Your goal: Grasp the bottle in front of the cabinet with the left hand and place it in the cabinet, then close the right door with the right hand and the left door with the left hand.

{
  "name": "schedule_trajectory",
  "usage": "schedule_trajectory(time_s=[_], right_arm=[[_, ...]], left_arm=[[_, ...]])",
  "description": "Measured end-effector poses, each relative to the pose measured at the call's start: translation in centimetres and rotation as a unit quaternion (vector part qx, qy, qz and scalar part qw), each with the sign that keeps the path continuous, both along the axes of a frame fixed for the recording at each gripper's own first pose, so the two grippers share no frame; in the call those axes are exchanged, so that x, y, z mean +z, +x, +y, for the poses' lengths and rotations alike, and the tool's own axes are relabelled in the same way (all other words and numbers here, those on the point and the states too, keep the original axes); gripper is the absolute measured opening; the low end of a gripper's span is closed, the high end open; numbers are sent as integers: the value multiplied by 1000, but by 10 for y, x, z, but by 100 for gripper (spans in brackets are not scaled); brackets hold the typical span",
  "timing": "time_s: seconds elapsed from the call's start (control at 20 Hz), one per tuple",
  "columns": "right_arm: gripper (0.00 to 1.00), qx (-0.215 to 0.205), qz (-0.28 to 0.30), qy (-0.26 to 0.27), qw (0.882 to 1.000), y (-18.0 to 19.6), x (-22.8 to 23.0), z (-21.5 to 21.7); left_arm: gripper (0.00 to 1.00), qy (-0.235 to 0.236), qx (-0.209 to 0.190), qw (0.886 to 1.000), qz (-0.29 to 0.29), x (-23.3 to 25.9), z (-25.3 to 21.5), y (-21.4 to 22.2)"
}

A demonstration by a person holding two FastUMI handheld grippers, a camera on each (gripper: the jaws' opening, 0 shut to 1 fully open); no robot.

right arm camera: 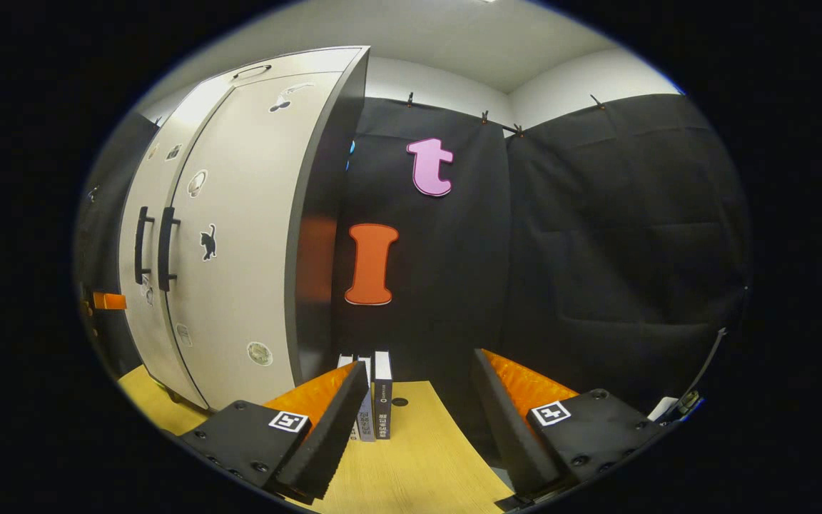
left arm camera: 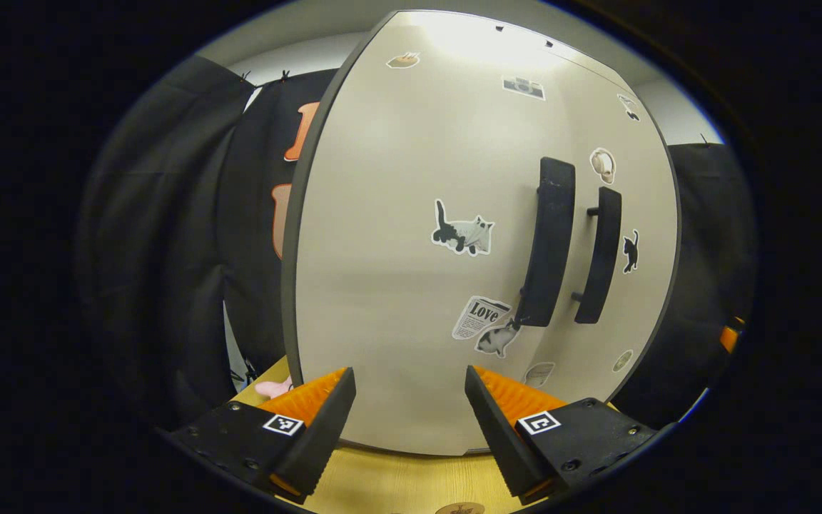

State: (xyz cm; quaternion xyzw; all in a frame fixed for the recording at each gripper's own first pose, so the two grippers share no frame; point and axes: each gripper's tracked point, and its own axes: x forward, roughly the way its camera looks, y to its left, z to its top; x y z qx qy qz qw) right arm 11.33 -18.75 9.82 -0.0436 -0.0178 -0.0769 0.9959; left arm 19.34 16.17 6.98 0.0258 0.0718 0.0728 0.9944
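The pale cabinet stands close in the left gripper view with both doors flush together. Its left door (left arm camera: 411,285) carries cat stickers and a black handle (left arm camera: 550,243); the right door (left arm camera: 643,214) has its own handle (left arm camera: 600,257) beside it. My left gripper (left arm camera: 407,378) is open just in front of the left door's lower part, holding nothing. In the right gripper view the cabinet (right arm camera: 240,250) sits to the left, seen at an angle, its doors shut and its handles (right arm camera: 154,246) side by side. My right gripper (right arm camera: 419,364) is open and empty, off the cabinet's right side.
A wooden table (right arm camera: 425,457) bears the cabinet. A few upright books (right arm camera: 375,400) stand by the cabinet's dark side panel (right arm camera: 318,250). A small pink object (left arm camera: 272,387) lies left of the cabinet. Black cloth walls close in the booth.
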Motion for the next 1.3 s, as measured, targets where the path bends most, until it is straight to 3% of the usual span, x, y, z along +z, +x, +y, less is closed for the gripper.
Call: schedule_trajectory(time_s=[0.4, 0.65, 0.95, 1.3], right_arm=[[97, 41, -18, 20, 999, -8, 27, 39], [97, 40, -32, 4, 999, -28, 45, 62], [97, 29, -36, 5, 999, -66, 50, 85], [97, 24, -46, -13, 999, -115, 55, 111]], left_arm=[[94, -3, 0, 999, -36, 60, -6, -63], [94, -1, -18, 997, -69, 100, -9, -98], [94, 35, -25, 996, -73, 116, 7, -133], [94, 15, -61, 995, -75, 118, -2, -164]])
